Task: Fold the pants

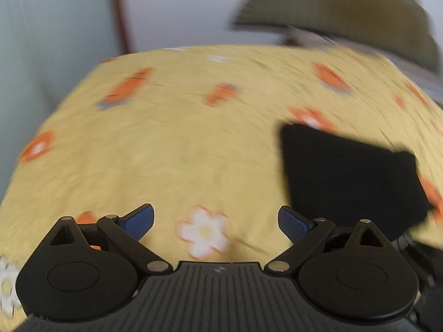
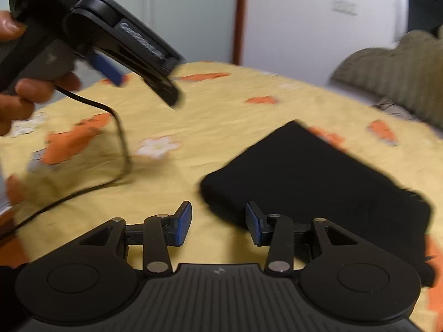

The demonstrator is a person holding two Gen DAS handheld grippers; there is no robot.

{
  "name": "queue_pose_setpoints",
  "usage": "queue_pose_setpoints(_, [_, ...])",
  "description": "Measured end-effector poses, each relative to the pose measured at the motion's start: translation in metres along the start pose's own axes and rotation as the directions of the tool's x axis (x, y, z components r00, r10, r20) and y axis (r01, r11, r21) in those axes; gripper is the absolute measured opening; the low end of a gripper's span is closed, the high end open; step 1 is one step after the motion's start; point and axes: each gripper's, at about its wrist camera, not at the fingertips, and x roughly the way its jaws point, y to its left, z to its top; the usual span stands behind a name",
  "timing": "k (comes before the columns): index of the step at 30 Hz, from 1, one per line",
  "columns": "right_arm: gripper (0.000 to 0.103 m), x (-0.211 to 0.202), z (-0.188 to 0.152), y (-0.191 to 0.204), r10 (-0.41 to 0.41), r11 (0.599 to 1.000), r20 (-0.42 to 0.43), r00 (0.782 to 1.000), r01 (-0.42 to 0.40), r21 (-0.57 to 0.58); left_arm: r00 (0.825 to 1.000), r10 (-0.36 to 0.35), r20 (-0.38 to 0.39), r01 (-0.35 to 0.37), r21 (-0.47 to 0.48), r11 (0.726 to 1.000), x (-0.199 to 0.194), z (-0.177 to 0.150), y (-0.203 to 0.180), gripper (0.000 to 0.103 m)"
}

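The black pants (image 2: pixel 318 182) lie folded into a compact rectangle on the yellow flowered cloth (image 2: pixel 221 105). In the left wrist view they lie at the right (image 1: pixel 349 177). My left gripper (image 1: pixel 216 221) is open wide and empty, above bare cloth to the left of the pants. It also shows in the right wrist view (image 2: pixel 133 63), held up in a hand at the upper left. My right gripper (image 2: pixel 218 221) is open and empty, just in front of the near left corner of the pants. Both views are motion-blurred.
A black cable (image 2: pixel 110 144) trails from the left gripper across the cloth. An olive ribbed cushion (image 2: pixel 393 74) lies at the far right edge. A pale wall with a red-brown door frame (image 2: pixel 239 16) stands behind.
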Motion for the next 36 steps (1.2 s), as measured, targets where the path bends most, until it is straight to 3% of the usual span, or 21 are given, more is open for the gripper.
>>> queue_pose_setpoints(3, [0.042,0.003,-0.012,0.0,-0.034,0.999,-0.027,0.999,0.034,0.004,1.0,0.003,0.004,-0.004,0.201,0.98,0.011,-0.029,-0.03,0.097])
queue_pose_setpoints(5, [0.042,0.005,-0.02,-0.01,0.005,0.997,-0.061,0.998,0.0,0.071,0.999,0.015,0.043,-0.027,0.293,0.956,0.015,-0.047,-0.043,0.097])
queue_pose_setpoints(8, [0.045,0.004,-0.024,-0.023,0.053,0.981,-0.018,0.998,-0.049,0.189,0.998,0.007,0.065,-0.027,0.32,0.947,0.022,-0.058,-0.046,0.097])
queue_pose_setpoints(9, [0.051,0.005,-0.025,-0.026,0.05,0.974,0.012,0.999,-0.052,0.22,0.998,0.006,0.065,-0.025,0.308,0.951,0.023,-0.058,-0.044,0.097])
queue_pose_setpoints(12, [0.051,0.01,-0.024,-0.027,0.02,0.964,0.06,0.998,-0.036,0.264,0.998,-0.016,0.061,-0.003,0.305,0.952,0.026,-0.055,-0.036,0.098])
queue_pose_setpoints(15, [0.051,0.0,-0.02,-0.03,-0.005,0.968,0.123,0.992,-0.026,0.251,0.997,-0.065,0.052,0.041,0.37,0.928,0.026,-0.059,-0.037,0.097])
queue_pose_setpoints(17, [0.051,-0.003,-0.018,-0.041,0.031,0.954,0.157,0.987,-0.076,0.292,0.991,-0.086,0.098,0.038,0.409,0.912,0.023,-0.064,-0.044,0.097])
queue_pose_setpoints(19, [0.051,-0.003,-0.016,-0.06,0.08,0.913,0.162,0.984,-0.137,0.383,0.985,-0.112,0.134,0.04,0.45,0.892,0.021,-0.067,-0.056,0.097])
queue_pose_setpoints(22, [0.052,-0.002,-0.018,-0.087,0.176,0.804,0.201,0.964,-0.259,0.535,0.974,-0.124,0.187,0.016,0.494,0.869,0.022,-0.07,-0.078,0.096])
queue_pose_setpoints(24, [0.052,0.001,-0.02,-0.103,0.221,0.724,0.235,0.947,-0.321,0.611,0.973,-0.098,0.208,-0.012,0.47,0.883,0.026,-0.068,-0.09,0.096])
queue_pose_setpoints(28, [0.052,0.002,-0.025,-0.122,0.254,0.605,0.301,0.919,-0.394,0.692,0.971,-0.079,0.227,-0.017,0.394,0.919,0.034,-0.061,-0.105,0.095])
queue_pose_setpoints(30, [0.053,0.002,-0.024,-0.126,0.256,0.581,0.32,0.912,-0.41,0.703,0.966,-0.017,0.257,-0.079,0.357,0.931,0.04,-0.06,-0.113,0.094])
queue_pose_setpoints(33, [0.056,0.002,-0.022,-0.126,0.248,0.582,0.328,0.911,-0.411,0.701,0.957,0.041,0.288,-0.137,0.323,0.937,0.044,-0.057,-0.116,0.093])
queue_pose_setpoints(36, [0.057,0.003,-0.022,-0.125,0.242,0.583,0.32,0.916,-0.401,0.707,0.969,0.127,0.212,-0.179,0.246,0.953,0.057,-0.051,-0.101,0.09])
